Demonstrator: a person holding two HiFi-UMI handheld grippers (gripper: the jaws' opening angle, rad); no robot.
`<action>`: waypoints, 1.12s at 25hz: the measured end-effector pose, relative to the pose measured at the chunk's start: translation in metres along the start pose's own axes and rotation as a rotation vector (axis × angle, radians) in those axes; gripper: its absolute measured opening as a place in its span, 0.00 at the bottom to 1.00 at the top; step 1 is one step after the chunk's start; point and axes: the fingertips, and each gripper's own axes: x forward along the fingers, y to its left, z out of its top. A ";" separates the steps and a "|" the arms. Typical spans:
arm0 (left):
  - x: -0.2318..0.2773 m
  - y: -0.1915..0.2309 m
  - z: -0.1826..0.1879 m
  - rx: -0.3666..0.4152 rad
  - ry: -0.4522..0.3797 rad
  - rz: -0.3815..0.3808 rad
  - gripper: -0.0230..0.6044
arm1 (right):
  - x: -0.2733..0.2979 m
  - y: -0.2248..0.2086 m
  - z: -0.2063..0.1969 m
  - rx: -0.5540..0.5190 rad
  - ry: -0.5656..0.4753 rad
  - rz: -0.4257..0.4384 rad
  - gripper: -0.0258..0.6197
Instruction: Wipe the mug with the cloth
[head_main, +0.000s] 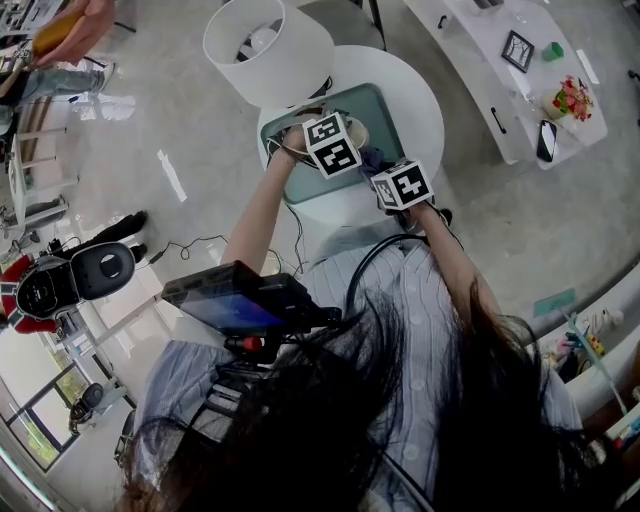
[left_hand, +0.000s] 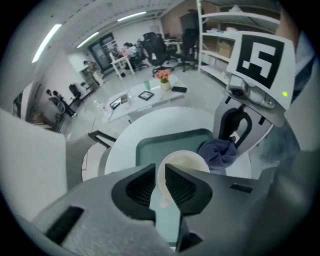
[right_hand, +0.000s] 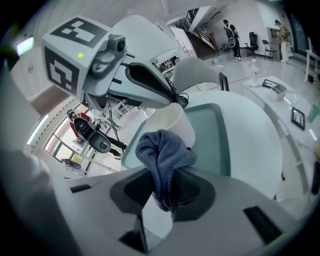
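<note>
A cream mug (left_hand: 184, 165) is held over the teal tray (left_hand: 160, 145), with my left gripper (left_hand: 159, 186) shut on its rim. In the right gripper view the mug (right_hand: 172, 125) shows side-on, the left gripper's jaws clamped on its upper rim. My right gripper (right_hand: 162, 187) is shut on a bunched blue-grey cloth (right_hand: 162, 157), which presses against the mug's outer wall. From the left gripper view the cloth (left_hand: 219, 152) touches the mug's right side. In the head view both grippers, the left gripper (head_main: 331, 143) and the right gripper (head_main: 401, 185), meet above the tray (head_main: 385, 110), and the mug is mostly hidden.
The tray lies on a round white table (head_main: 425, 110). A white lamp shade (head_main: 265, 45) stands at the table's far left. A long white bench (head_main: 500, 80) with a frame, a phone and flowers runs at the right. Cables trail over the floor.
</note>
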 end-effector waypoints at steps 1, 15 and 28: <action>0.000 -0.001 0.002 0.055 0.004 -0.017 0.13 | 0.000 0.001 0.001 -0.002 -0.003 0.004 0.19; 0.026 -0.006 -0.001 0.303 0.083 -0.079 0.13 | 0.001 0.010 0.000 0.009 -0.006 0.015 0.19; 0.023 -0.004 -0.016 -0.096 0.086 -0.108 0.13 | 0.000 0.004 0.003 0.011 -0.010 0.020 0.19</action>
